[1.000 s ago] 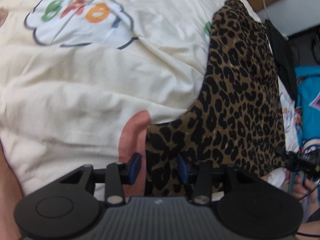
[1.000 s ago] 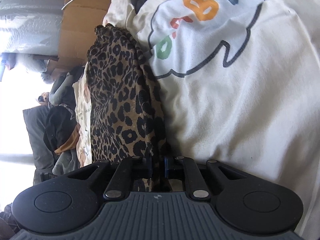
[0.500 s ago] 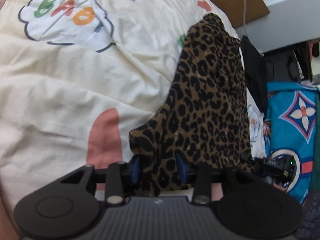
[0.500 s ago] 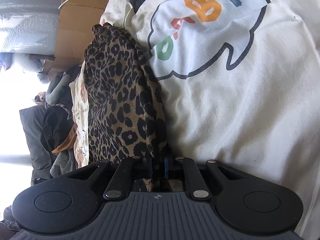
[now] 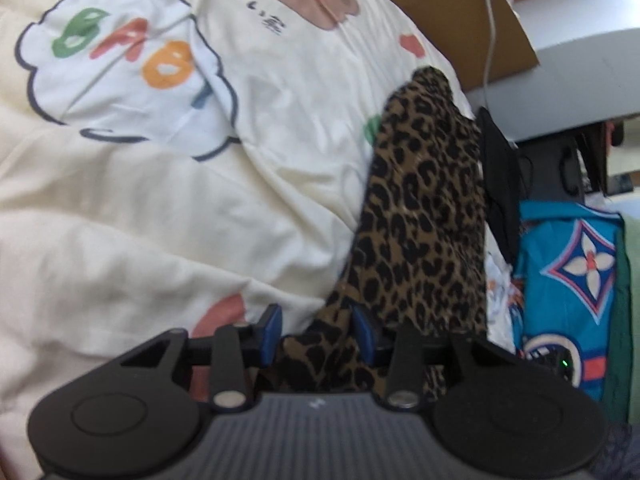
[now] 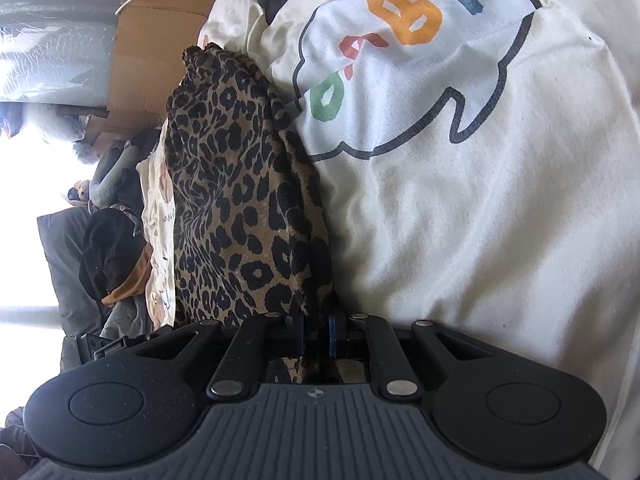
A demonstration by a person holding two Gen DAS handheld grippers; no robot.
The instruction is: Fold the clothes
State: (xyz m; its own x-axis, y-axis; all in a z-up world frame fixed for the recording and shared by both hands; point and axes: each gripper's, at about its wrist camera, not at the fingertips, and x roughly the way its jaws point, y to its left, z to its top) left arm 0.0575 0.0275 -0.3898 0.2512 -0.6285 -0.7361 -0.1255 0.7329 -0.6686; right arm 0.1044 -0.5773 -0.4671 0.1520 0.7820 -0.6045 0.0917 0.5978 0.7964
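Cream printed bedsheet (image 5: 168,216) underneath; cardboard box (image 5: 452,20) beyond. Left gripper (image 5: 316,330) half-open around brown leopard-print garment (image 5: 424,216); right gripper (image 6: 316,334) pinches its edge.

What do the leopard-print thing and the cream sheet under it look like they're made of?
Leopard-print garment: thin, soft fabric, probably a light woven or knit; it drapes and bunches in fine folds, matte. Cream sheet: likely cotton bedding, matte, with soft wrinkles and printed cartoon shapes.
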